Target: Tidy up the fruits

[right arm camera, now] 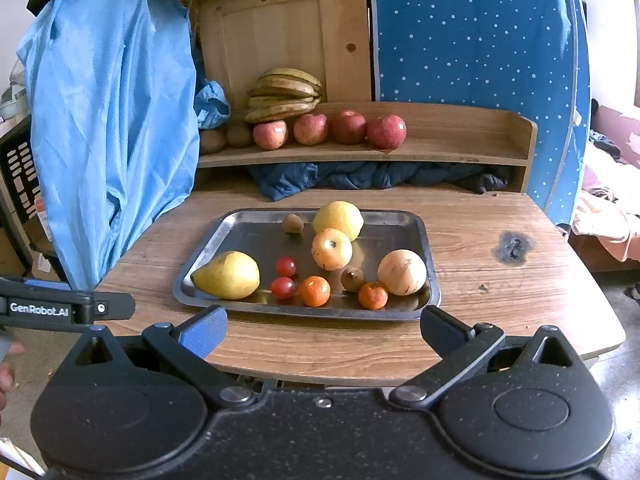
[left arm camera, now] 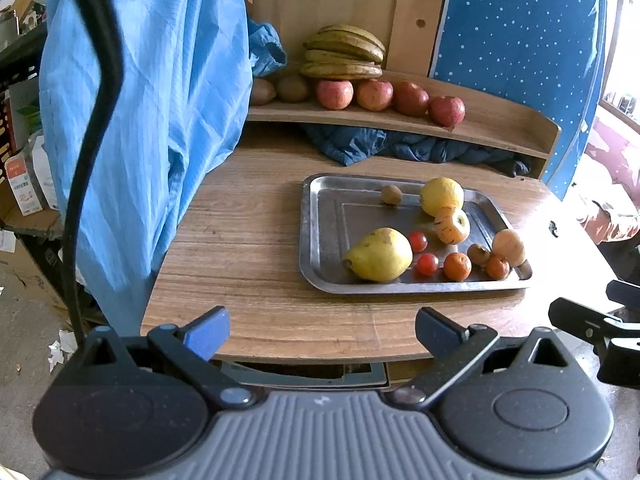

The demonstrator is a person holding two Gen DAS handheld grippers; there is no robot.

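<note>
A steel tray (left arm camera: 320,208) (right arm camera: 248,232) on the wooden table holds a yellow pear (left arm camera: 380,255) (right arm camera: 228,275), a lemon (left arm camera: 442,196) (right arm camera: 338,220), two pale apples (right arm camera: 332,249) (right arm camera: 402,272), two cherry tomatoes (right arm camera: 286,267), two small oranges (right arm camera: 315,291), and two kiwis (right arm camera: 293,223). On the shelf (right arm camera: 460,148) behind lie bananas (right arm camera: 286,94), several red apples (right arm camera: 348,127) and kiwis (right arm camera: 239,135). My left gripper (left arm camera: 322,332) and right gripper (right arm camera: 324,330) are both open and empty, over the table's near edge, short of the tray.
A light blue cloth (right arm camera: 108,120) hangs at the table's left side. A dark blue cloth (right arm camera: 360,178) lies under the shelf. A blue dotted panel (right arm camera: 472,40) stands at the back right. A burn mark (right arm camera: 512,246) is on the table's right.
</note>
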